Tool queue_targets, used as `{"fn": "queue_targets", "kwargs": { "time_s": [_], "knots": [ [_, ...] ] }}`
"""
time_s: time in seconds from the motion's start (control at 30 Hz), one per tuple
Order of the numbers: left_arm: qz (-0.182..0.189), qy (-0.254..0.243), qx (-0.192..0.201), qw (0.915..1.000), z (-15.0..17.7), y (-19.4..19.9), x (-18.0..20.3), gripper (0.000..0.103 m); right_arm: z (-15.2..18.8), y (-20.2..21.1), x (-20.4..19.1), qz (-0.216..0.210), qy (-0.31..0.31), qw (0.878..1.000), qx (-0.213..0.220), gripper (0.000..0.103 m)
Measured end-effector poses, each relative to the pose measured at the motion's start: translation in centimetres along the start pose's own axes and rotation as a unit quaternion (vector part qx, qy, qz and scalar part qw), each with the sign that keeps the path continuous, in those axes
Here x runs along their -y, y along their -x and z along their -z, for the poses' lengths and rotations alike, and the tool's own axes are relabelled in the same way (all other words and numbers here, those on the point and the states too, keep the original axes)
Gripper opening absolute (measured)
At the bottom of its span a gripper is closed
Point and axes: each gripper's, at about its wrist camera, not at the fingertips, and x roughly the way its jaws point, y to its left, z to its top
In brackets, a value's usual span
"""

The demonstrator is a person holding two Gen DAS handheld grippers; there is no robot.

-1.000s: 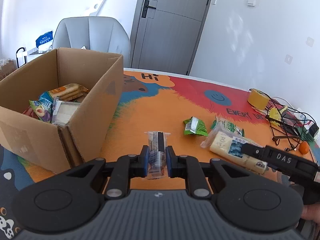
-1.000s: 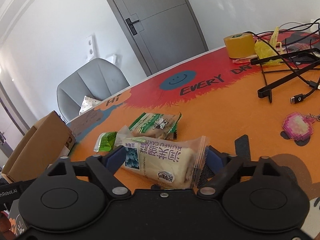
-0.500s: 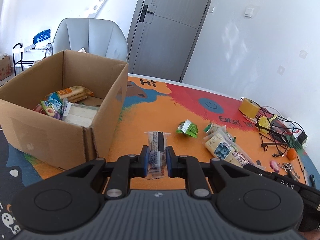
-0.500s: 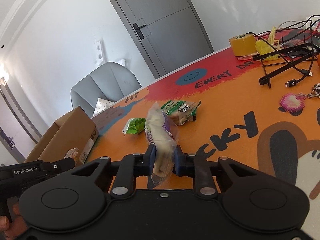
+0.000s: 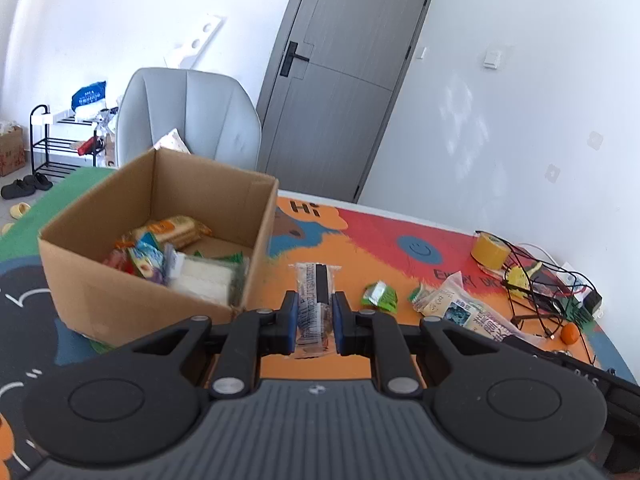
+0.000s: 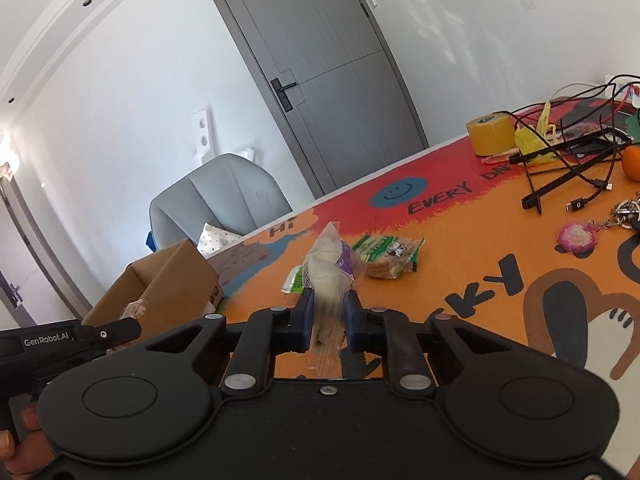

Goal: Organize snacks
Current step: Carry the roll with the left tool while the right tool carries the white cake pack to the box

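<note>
The lower end of the clear snack packet (image 5: 314,312) is hidden behind the left tool's (image 5: 314,318) black body. In the right wrist view, the cake packet (image 6: 329,280) blurs where the blue pads pinch it. The cardboard box (image 5: 120,304) hides its floor under piled, partly smeared wrappers. At the lower left frame edge, a hand (image 6: 18,436) is cut off.

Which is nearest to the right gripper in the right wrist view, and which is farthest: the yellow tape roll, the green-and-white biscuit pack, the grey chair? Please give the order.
1. The green-and-white biscuit pack, on the orange mat just ahead of the right gripper, slightly to the right.
2. The yellow tape roll, far right on the table.
3. The grey chair, beyond the table's edge, upper left.
</note>
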Motion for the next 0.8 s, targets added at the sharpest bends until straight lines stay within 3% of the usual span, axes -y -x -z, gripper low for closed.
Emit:
{"fn": "queue_targets", "kwargs": {
  "time_s": [0.37, 0.8],
  "knots": [
    [-0.015, -0.011, 0.043, 0.9989, -2.4, 2.2, -1.0, 0.016, -1.2, 1.0, -3.9, -0.009, 0.031, 0.999, 0.038, 0.017],
    [-0.040, 0.003, 0.062, 0.9973, -4.0, 3.2, -4.5, 0.016, -2.0, -0.4, -8.2, -0.026, 0.057, 0.997, 0.054, 0.016]
  ]
}}
